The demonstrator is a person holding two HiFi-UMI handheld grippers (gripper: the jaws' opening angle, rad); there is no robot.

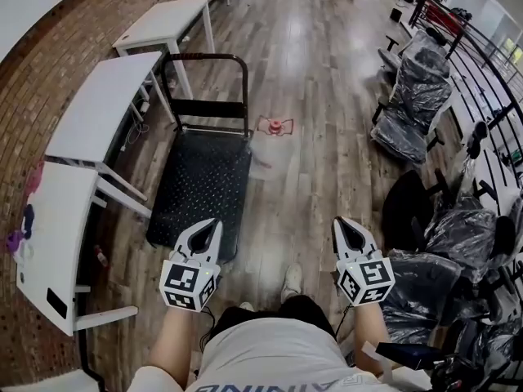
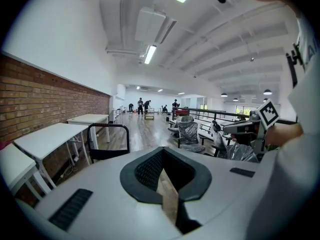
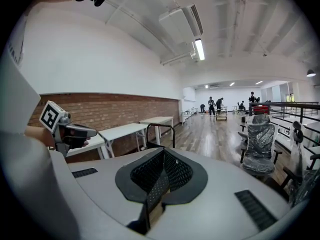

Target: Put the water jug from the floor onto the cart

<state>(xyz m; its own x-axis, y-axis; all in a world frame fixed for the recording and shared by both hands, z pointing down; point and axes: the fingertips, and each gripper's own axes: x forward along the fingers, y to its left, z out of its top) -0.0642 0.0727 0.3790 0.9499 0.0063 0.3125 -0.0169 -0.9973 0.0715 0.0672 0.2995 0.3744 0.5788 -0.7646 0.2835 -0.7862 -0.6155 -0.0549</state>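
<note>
A clear water jug [image 1: 273,149] with a red cap stands on the wooden floor, just right of the cart's handle end. The cart [image 1: 201,188] is a black flat platform with a dark tubular handle [image 1: 207,58] at its far end. That handle also shows in the left gripper view [image 2: 108,139] and in the right gripper view [image 3: 161,133]. My left gripper [image 1: 214,225] hangs over the cart's near right corner, jaws shut and empty. My right gripper [image 1: 341,224] is over bare floor to the right, also shut and empty. Both are well short of the jug.
White tables [image 1: 105,111] line the brick wall on the left. Plastic-wrapped office chairs [image 1: 413,96] and a black railing [image 1: 484,65] run along the right. My shoe [image 1: 290,282] is on the floor between the grippers. People stand far down the hall [image 2: 141,104].
</note>
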